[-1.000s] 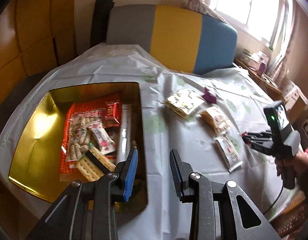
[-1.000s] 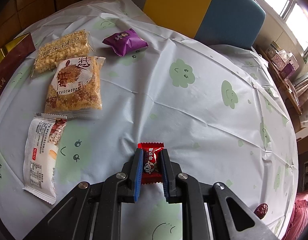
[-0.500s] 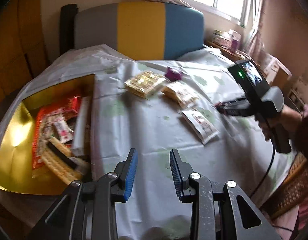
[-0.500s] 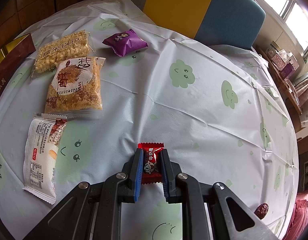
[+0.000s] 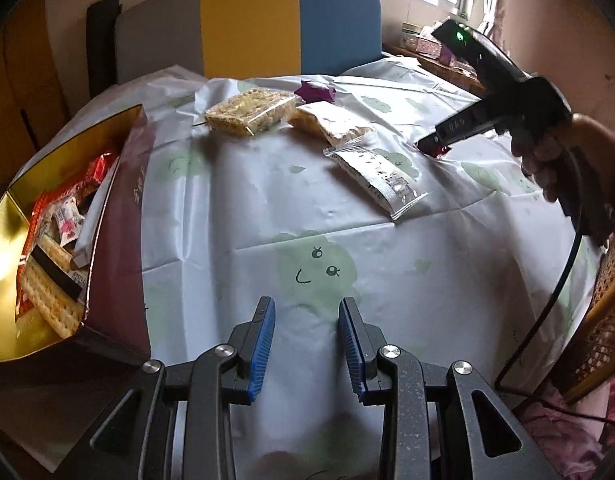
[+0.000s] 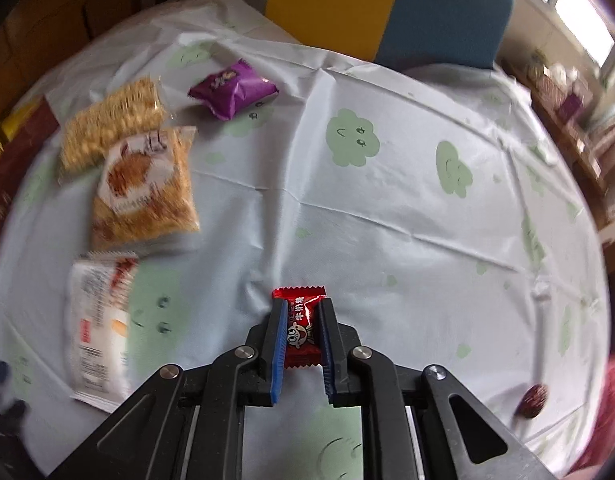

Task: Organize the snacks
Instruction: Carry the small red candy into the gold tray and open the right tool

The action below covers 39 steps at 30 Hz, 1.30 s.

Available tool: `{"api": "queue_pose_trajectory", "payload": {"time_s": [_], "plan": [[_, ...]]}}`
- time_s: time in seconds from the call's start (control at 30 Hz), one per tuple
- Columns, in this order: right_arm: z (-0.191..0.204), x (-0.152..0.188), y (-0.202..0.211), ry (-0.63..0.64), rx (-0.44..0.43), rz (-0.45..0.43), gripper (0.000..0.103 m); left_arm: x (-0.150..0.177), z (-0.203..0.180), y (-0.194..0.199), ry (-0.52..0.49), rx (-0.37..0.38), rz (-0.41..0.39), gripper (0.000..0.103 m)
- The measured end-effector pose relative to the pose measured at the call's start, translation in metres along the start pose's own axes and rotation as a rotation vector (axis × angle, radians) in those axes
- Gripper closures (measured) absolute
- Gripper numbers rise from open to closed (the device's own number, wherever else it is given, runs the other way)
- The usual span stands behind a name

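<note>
My right gripper [image 6: 302, 308] is shut on a small red candy [image 6: 301, 328] and holds it just above the tablecloth; it also shows in the left wrist view [image 5: 435, 148]. My left gripper [image 5: 306, 316] is open and empty, low over the cloth beside the gold-lined box [image 5: 119, 216], which holds several snacks. On the table lie a white packet [image 6: 99, 320], an orange-printed packet [image 6: 143, 188], a yellow rice-cake packet [image 6: 111, 124] and a purple packet [image 6: 233, 88].
A round table under a white cloth with green clouds [image 5: 315, 264]. A grey, yellow and blue chair back [image 5: 247, 24] stands at the far side. A dark red date [image 6: 533, 396] lies near the right edge. A wicker seat [image 5: 603, 328] is at the right.
My left gripper has swung right and down, off the box and over the cloth. My right gripper has lifted a little with the candy, and its view is tilted.
</note>
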State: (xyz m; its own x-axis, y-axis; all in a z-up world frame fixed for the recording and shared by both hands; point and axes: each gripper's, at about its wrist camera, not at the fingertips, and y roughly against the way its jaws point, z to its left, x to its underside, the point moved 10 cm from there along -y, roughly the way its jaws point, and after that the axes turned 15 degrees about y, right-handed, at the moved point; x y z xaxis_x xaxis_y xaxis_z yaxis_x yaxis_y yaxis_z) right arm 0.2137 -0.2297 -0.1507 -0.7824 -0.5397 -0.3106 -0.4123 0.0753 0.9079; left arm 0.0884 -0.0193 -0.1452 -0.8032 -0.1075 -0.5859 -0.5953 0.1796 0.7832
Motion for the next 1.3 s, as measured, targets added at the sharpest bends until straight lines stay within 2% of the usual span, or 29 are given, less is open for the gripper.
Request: {"api": "queue_pose_trajectory", "payload": {"time_s": [0.17, 0.37, 0.6, 0.8, 0.9, 0.97, 1.03, 1.07, 1.13, 1.3], "plan": [[-0.007, -0.007, 0.014, -0.082, -0.064, -0.040, 0.088, -0.001, 0.004, 0.000, 0.028, 0.044, -0.014, 0.067], [0.020, -0.028, 0.035, -0.043, -0.138, -0.096, 0.088, 0.000, 0.005, 0.002, 0.039, 0.063, -0.040, 0.066], [0.090, -0.058, 0.061, 0.092, -0.248, -0.161, 0.088, -0.001, 0.007, 0.003, 0.063, 0.092, -0.051, 0.066], [0.179, -0.087, 0.096, 0.290, -0.405, -0.224, 0.088, 0.000, 0.008, 0.003, 0.069, 0.108, -0.063, 0.066], [0.219, -0.098, 0.119, 0.365, -0.478, -0.261, 0.088, -0.001, 0.008, 0.003, 0.076, 0.114, -0.066, 0.066], [0.251, -0.107, 0.132, 0.424, -0.558, -0.271, 0.088, -0.001, 0.008, 0.004, 0.078, 0.117, -0.067, 0.066], [0.274, -0.117, 0.142, 0.460, -0.593, -0.286, 0.087, -0.001, 0.008, 0.003, 0.080, 0.120, -0.067, 0.066], [0.287, -0.120, 0.145, 0.479, -0.623, -0.284, 0.084, -0.001, 0.008, 0.003, 0.082, 0.123, -0.067, 0.066], [0.307, -0.120, 0.146, 0.508, -0.689, -0.260, 0.065, -0.001, 0.009, 0.003, 0.084, 0.127, -0.067, 0.066], [0.312, -0.115, 0.133, 0.511, -0.679, -0.231, 0.065, 0.000, 0.009, 0.003, 0.085, 0.130, -0.070, 0.066]]}}
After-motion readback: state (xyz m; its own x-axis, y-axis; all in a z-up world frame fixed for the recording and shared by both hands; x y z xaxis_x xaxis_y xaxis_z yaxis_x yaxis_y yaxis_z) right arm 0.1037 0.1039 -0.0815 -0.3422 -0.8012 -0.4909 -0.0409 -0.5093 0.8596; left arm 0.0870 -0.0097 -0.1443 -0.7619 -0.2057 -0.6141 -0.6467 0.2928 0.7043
